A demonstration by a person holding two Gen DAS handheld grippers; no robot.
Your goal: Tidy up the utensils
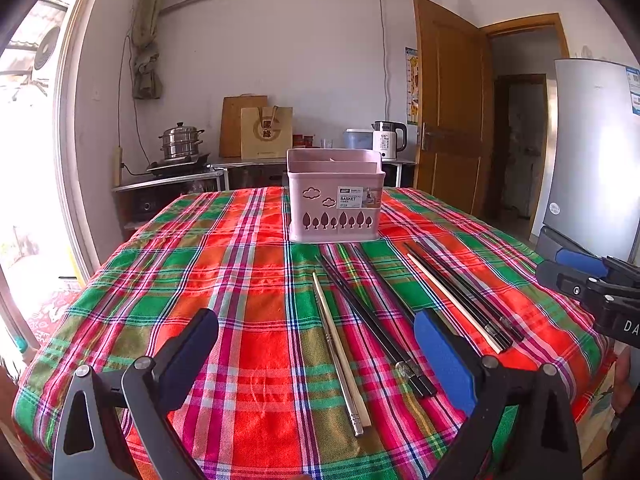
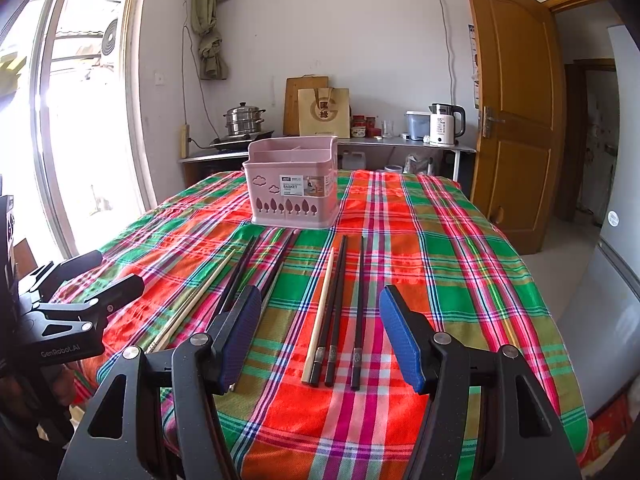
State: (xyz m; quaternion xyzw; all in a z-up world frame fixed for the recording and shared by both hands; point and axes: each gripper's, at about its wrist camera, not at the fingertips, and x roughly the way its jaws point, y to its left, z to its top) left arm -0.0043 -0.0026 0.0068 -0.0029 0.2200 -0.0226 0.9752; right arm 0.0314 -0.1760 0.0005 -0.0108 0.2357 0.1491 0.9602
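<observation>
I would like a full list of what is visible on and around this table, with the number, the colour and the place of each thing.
basket: one, pink, far middle of the table
tablecloth: one, red and green plaid, covering the table
wooden chopsticks: two, pale, one in each group before the basket
black chopsticks: about six, black, lying in both groups
metal chopstick: one, silver, beside the left pale one
kettle: one, white, back counter
steamer pot: one, silver, back left
door: one, brown, right
left gripper: one, black and blue, open
right gripper: one, black and blue, open
</observation>
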